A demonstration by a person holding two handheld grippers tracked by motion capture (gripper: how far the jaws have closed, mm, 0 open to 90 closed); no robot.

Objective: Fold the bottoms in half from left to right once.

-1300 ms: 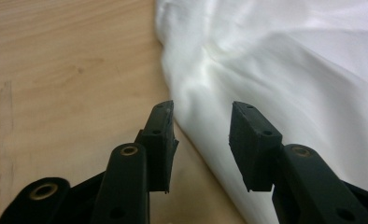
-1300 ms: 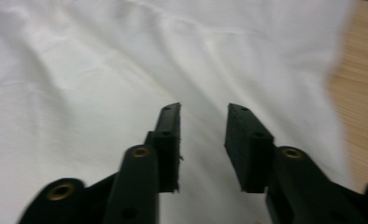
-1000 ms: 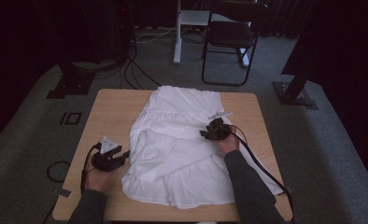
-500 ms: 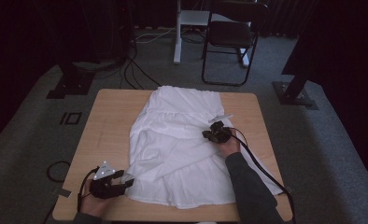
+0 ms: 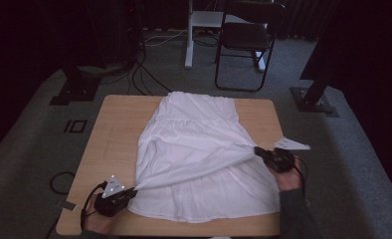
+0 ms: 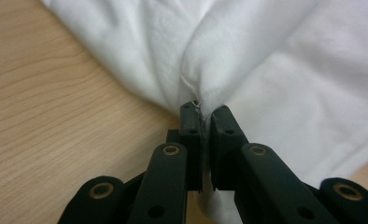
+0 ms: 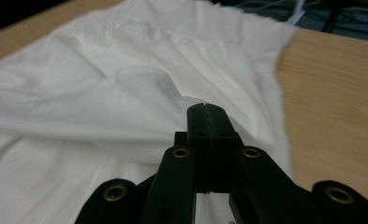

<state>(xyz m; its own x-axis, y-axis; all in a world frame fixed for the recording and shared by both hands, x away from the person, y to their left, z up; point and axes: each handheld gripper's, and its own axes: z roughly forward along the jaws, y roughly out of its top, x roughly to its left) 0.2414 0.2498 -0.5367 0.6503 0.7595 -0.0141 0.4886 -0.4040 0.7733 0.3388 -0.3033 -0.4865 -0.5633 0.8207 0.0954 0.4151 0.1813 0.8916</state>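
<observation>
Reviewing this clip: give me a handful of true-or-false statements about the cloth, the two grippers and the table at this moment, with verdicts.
1. The white garment lies on a wooden table. True.
2. The left gripper has its jaws wide open above bare wood. False: they are pinched shut on a bunched edge of the garment; they have just been closing.
3. The right gripper grips the garment near the table's right side. True: its jaws are shut on a thin fold of it.
4. The fabric between the two grippers hangs slack in a heap. False: a fold runs stretched from one gripper to the other.
5. A folding chair stands on the floor beyond the table. True.
</observation>
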